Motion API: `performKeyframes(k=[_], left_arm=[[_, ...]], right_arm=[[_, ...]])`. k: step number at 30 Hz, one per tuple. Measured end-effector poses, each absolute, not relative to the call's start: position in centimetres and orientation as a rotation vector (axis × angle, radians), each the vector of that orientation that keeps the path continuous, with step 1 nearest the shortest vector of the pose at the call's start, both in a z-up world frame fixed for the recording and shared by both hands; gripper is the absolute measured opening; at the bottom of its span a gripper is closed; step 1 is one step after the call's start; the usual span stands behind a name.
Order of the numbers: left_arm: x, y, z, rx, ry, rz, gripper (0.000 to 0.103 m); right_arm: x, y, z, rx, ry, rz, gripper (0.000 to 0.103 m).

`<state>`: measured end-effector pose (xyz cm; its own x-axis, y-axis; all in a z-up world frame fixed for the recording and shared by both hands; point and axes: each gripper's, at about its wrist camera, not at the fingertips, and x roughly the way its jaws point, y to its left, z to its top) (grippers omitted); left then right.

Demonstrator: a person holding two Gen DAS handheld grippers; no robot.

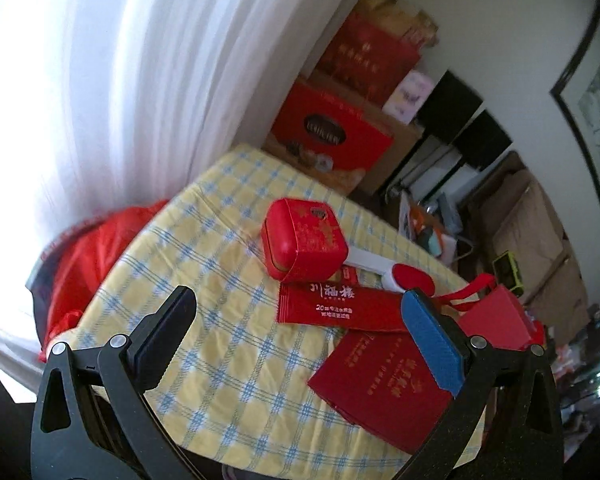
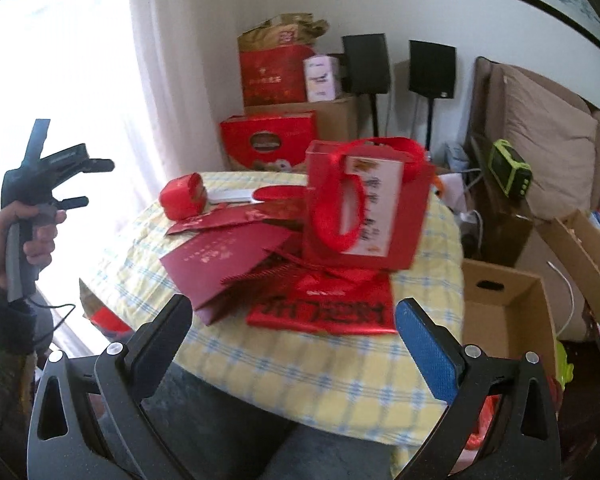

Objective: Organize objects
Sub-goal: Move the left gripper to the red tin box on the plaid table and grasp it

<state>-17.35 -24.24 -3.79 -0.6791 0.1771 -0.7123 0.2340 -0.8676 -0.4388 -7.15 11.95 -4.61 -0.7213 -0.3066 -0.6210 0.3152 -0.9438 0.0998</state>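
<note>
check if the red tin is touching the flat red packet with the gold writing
Touching. In the left wrist view the red tin sits with its lower edge overlapping the flat red packet's top edge, no tablecloth showing between them.

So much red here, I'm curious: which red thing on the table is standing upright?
The red gift bag with ribbon handles and a white label. The envelopes lie flat, and the red tin rests on its side.

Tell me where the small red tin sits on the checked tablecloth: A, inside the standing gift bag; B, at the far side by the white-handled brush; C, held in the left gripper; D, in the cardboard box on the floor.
B: the red tin lies on the tablecloth at the far side, next to the brush, outside the gift bag.
</note>
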Motion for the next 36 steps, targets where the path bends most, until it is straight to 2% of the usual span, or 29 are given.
performKeyframes(k=[4, 8, 13, 17, 23, 28, 30, 31, 36], left_arm=[[-22.0, -23.0, -5.7, 1.379, 0.751, -2.651, 0.103], [-24.3, -22.2, -5.9, 1.322, 0.8, -2.615, 0.103], [-29.0, -19.4, -8.5, 1.507, 0.588, -2.552, 0.103], [-30.8, -18.0, -10.9, 1.532, 0.42, -2.491, 0.103], [-32.0, -18.6, -14.0, 1.507, 0.434, -2.402, 0.103], [-32.2, -18.2, -14.8, 1.503, 0.251, -2.456, 0.102], [-31.8, -18.2, -14.6, 1.5, 0.252, -2.495, 0.092], [-31.6, -18.2, -14.5, 1.498, 0.268, -2.523, 0.081], [-30.6, -18.0, -14.0, 1.499, 0.211, -2.597, 0.08]], right_arm=[[-7.8, 10.5, -5.9, 0.987, 0.022, -2.615, 0.102], [-7.9, 9.9, -6.6, 1.01, 0.013, -2.625, 0.102], [-8.3, 10.0, -6.3, 1.016, 0.018, -2.651, 0.102], [-8.6, 10.5, -6.5, 1.027, -0.023, -2.665, 0.102], [-8.4, 10.9, -6.7, 1.037, -0.026, -2.67, 0.102], [-8.6, 11.2, -6.9, 1.055, -0.026, -2.684, 0.102], [-8.5, 11.3, -7.0, 1.058, -0.035, -2.681, 0.102], [-8.5, 11.4, -7.1, 1.063, -0.041, -2.682, 0.102], [-8.3, 11.5, -7.1, 1.079, -0.065, -2.684, 0.102]])
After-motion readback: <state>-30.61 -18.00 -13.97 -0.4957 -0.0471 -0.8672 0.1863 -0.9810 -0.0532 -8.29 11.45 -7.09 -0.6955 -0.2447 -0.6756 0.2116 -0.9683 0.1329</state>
